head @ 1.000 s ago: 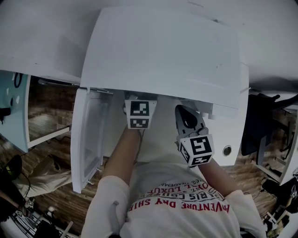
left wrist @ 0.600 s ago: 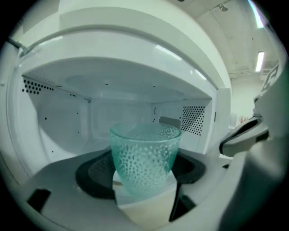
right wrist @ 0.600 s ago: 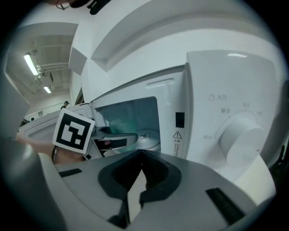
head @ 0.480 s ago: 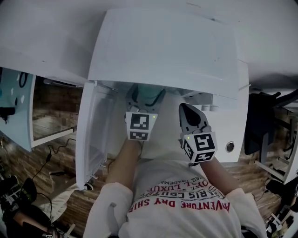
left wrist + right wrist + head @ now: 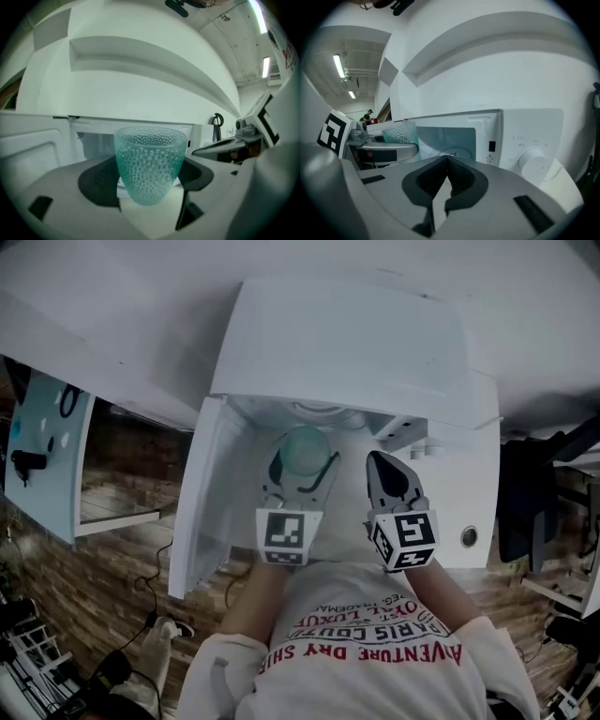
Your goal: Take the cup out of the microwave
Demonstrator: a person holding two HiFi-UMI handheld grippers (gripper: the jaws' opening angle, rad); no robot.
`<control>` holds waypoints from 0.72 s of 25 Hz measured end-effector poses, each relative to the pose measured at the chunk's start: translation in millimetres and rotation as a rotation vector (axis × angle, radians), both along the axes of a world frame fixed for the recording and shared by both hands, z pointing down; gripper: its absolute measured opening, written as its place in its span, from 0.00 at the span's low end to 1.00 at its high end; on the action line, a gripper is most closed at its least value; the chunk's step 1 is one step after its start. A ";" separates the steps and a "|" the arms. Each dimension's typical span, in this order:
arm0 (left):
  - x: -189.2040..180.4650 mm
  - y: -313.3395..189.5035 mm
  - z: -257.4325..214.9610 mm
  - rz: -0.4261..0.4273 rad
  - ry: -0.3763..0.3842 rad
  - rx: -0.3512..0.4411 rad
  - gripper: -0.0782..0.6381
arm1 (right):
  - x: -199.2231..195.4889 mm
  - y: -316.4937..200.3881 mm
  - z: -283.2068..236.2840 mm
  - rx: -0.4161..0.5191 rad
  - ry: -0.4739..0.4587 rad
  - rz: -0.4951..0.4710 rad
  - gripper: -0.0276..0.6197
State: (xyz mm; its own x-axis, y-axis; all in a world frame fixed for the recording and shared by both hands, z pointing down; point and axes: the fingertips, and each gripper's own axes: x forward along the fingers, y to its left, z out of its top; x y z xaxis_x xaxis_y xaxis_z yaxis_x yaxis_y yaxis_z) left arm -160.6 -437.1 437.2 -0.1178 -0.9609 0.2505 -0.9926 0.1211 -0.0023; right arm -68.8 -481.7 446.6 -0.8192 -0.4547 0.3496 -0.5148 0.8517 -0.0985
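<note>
White microwave (image 5: 347, 343); door (image 5: 211, 498) swung wide to the left, leaving the cavity free to reach. Left tool (image 5: 302, 467) clamped on the teal dimpled cup (image 5: 150, 164), one jaw on each flank. Cup upright at the cavity's front edge, seemingly just clear of it; the level hold likely guards against tipping. Right tool (image 5: 446, 180): jaws together, empty, parked before the control panel near the dial (image 5: 533, 161), out of the way.
</note>
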 end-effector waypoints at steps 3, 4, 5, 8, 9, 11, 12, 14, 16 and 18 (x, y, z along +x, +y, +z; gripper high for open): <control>1.8 13.2 -25.4 -0.013 0.000 0.020 0.62 | -4.1 7.6 -23.8 0.078 -0.037 -0.009 0.06; 3.6 16.9 -35.0 -0.016 0.000 0.033 0.62 | -4.4 10.1 -33.0 0.118 -0.046 -0.010 0.06; 5.9 20.2 -45.5 -0.020 0.002 0.053 0.62 | -4.1 12.7 -42.5 0.161 -0.056 -0.012 0.06; 12.4 28.3 -71.8 -0.034 0.000 0.122 0.62 | -0.7 20.2 -65.2 0.258 -0.089 -0.019 0.06; 14.0 30.4 -76.7 -0.036 -0.007 0.136 0.62 | 1.0 21.6 -69.6 0.271 -0.103 -0.020 0.06; 16.5 33.3 -84.0 -0.046 -0.003 0.151 0.62 | 4.4 22.7 -74.9 0.279 -0.125 -0.018 0.06; 17.6 34.3 -85.9 -0.048 -0.001 0.155 0.62 | 6.1 22.5 -76.4 0.280 -0.131 -0.017 0.06; 19.5 35.4 -86.5 -0.048 0.003 0.157 0.62 | 9.8 20.8 -77.7 0.270 -0.139 -0.010 0.06; 20.4 36.3 -84.5 -0.048 0.012 0.153 0.62 | 14.1 18.1 -75.8 0.246 -0.145 0.013 0.06; 20.1 36.7 -82.1 -0.050 0.022 0.148 0.62 | 17.3 17.0 -71.0 0.211 -0.145 0.030 0.06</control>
State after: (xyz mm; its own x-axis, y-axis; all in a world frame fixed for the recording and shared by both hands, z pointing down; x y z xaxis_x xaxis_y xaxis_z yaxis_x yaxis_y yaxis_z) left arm -140.5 -400.4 355.2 -0.1624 -0.9807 0.1093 -0.9850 0.1676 0.0405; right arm -51.5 -464.7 375.7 -0.8390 -0.5298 0.1242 -0.5334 0.8459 0.0051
